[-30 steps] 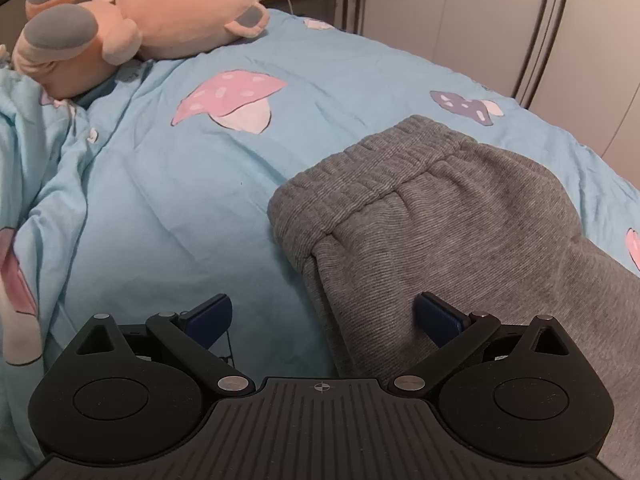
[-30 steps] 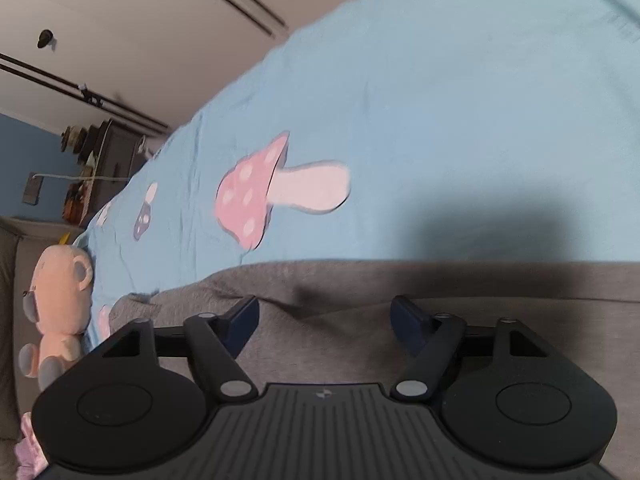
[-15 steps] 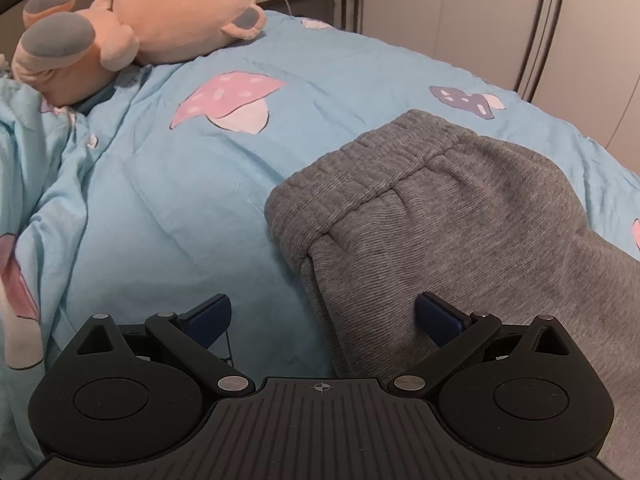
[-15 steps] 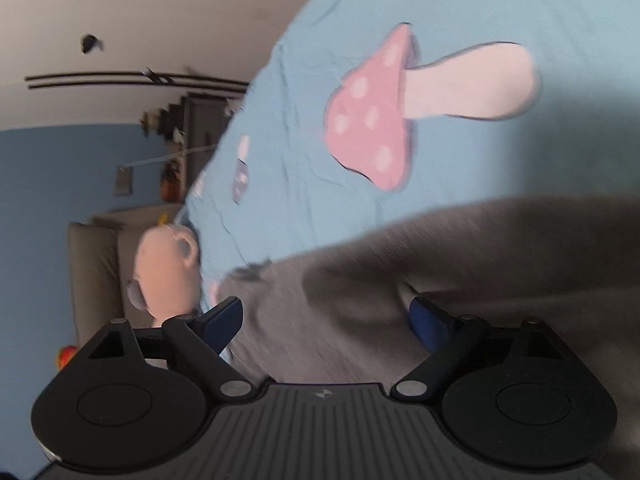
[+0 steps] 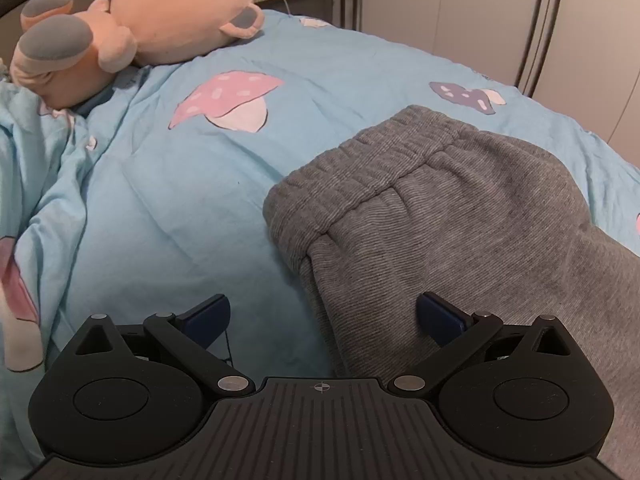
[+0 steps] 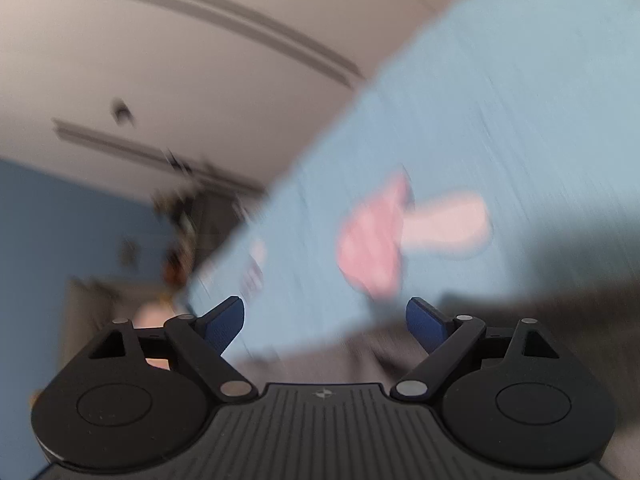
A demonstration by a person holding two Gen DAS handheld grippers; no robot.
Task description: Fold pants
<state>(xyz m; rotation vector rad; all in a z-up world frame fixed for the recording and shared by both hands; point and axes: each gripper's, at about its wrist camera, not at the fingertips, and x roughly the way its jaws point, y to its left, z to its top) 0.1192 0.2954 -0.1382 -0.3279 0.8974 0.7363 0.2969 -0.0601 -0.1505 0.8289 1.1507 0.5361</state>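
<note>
Grey pants (image 5: pixel 460 216) lying on bed (image 5: pixel 192 208), on blue mushroom-print cover, towards right side of left wrist view. Waistband (image 5: pixel 360 172) w/ elastic gathering facing far-left; fabric under it looks doubled, near edge rounded like a fold, so prob. one lengthwise fold (leg over leg) done. Can't confirm, since legs run out of view at right/bottom. No crosswise fold visible near waistband; looks like at least that step left, maybe two.

Left gripper (image 5: pixel 322 316) held low over near-left edge of pants, fingers wide apart, nothing between them; right finger pad (image 5: pixel 438 318) over grey fabric, left pad (image 5: pixel 208 316) over bare cover. Touching cloth or just above: can't tell.

Right gripper (image 6: pixel 324 318) also spread apart, empty. Right wrist view heavily motion-blurred, tilted; only blue cover, pink mushroom print (image 6: pixel 396 232) and dark grey strip of pants (image 6: pixel 540 320) near lower right made out.

Pink plush toy (image 5: pixel 132 28) at head of bed, well apart from pants, not in the way.

Est. progress: early-mid; no grasp in place for next fold.
</note>
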